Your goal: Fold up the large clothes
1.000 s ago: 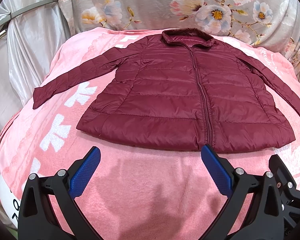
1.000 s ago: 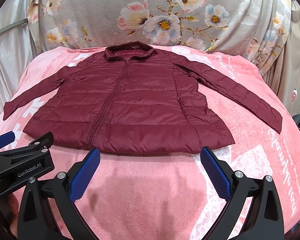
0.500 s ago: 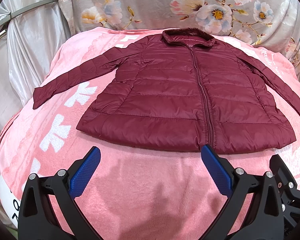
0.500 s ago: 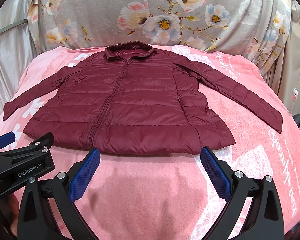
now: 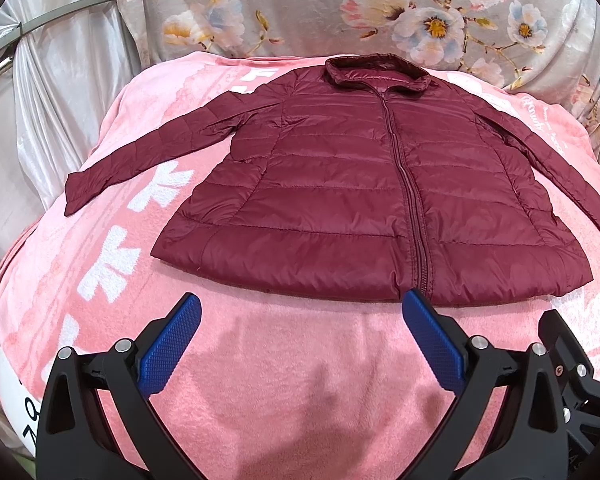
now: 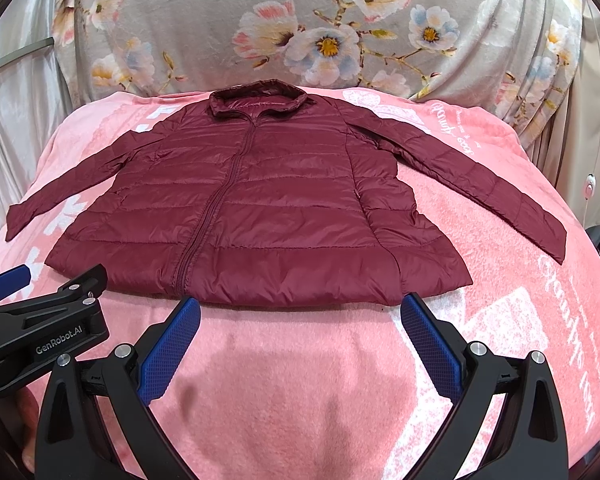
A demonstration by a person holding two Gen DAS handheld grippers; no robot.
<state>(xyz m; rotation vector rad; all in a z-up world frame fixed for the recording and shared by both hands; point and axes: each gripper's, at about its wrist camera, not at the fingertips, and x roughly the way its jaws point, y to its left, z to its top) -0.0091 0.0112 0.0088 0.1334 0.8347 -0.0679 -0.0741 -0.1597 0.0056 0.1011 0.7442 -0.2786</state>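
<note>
Jacket laid flat, unfolded; both grippers empty.

Maroon quilted jacket point(image 5: 364, 200) lies zipped, sleeves spread, on the pink blanket point(image 5: 284, 368). Left gripper point(image 5: 300, 344) and right gripper point(image 6: 300, 344) hover wide apart near the hem. Judged light, soft, slippery-shelled; best pinched at cuff or hem corner.

Shiny quilted nylon on the maroon jacket point(image 5: 340, 200), catching light along every stitched channel. Under it, a fuzzy pink fleece blanket point(image 5: 284, 360), matt and napped. Behind, a floral cloth drape point(image 6: 320, 40), soft and dull; to the left a silvery satin curtain point(image 5: 52, 100), glossy. Left gripper point(image 5: 300, 340): matt black plastic, blue knurled rubbery pads point(image 5: 172, 344), bright metal screws.
</note>
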